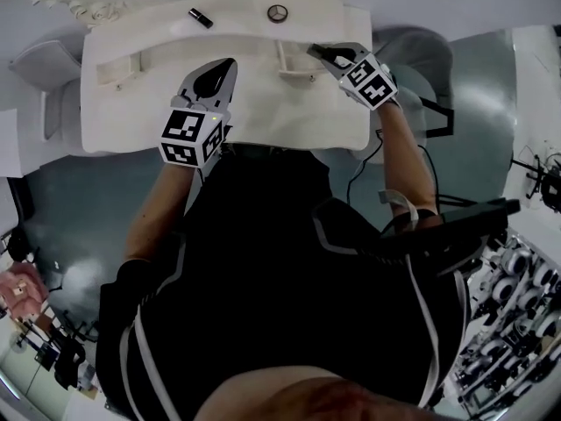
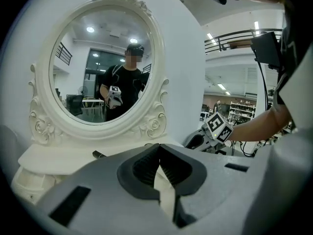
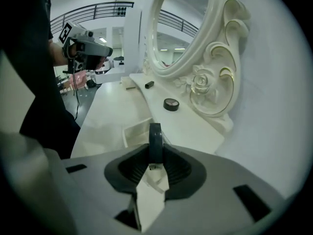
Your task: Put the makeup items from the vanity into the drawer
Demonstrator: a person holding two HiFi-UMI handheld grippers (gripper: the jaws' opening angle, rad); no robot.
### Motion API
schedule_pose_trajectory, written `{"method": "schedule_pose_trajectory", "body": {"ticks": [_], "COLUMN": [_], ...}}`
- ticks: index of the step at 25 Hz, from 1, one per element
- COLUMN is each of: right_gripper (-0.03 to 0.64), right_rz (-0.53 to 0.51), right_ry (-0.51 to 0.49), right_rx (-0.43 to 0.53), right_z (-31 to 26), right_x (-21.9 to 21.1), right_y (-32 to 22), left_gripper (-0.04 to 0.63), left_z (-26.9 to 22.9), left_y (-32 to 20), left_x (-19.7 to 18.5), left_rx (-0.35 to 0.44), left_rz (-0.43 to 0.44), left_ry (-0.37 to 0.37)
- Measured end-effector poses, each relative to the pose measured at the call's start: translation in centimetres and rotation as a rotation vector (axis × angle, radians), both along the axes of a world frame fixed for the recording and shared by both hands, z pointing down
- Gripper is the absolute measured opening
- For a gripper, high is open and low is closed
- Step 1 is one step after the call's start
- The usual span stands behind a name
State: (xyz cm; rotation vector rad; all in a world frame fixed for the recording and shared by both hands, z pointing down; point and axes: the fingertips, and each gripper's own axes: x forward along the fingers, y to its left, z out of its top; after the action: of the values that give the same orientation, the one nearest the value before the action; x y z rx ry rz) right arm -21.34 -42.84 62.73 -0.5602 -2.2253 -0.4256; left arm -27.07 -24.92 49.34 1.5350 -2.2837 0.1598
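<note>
The right tongs (image 3: 155,166) are shut on a thin dark disc (image 3: 155,138), held near the open drawer (image 3: 131,131). The left tongs (image 2: 159,168) are shut and empty. A tube (image 1: 200,17) and a round case (image 1: 278,13) lie on the far worktop (image 1: 237,26), not yet put away.

No legible text, label or number on anything

Black short-sleeved shirt (image 1: 263,261), thin white piping (image 1: 419,318) — curved along the seams
</note>
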Motion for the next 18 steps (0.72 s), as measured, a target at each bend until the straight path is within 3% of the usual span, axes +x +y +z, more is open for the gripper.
{"method": "schedule_pose_trajectory", "body": {"ticks": [9,18], "right_gripper": [0.095,0.097], "right_rz": [-0.177,-0.194], "right_ry": [0.094,0.132], "right_rx": [0.064,0.05], "right_z": [3.7,4.7], "right_x": [-0.9,-1.4], "right_y": [0.9,1.2], "left_gripper": [0.005,0.005], "left_z": [0.5,0.2], "left_y": [2.1,3.1], "left_x": [-0.2,-0.6], "left_rx": [-0.037,-0.037], "left_rz": [-0.114,-0.143], "left_ry": [-0.021,-0.023]}}
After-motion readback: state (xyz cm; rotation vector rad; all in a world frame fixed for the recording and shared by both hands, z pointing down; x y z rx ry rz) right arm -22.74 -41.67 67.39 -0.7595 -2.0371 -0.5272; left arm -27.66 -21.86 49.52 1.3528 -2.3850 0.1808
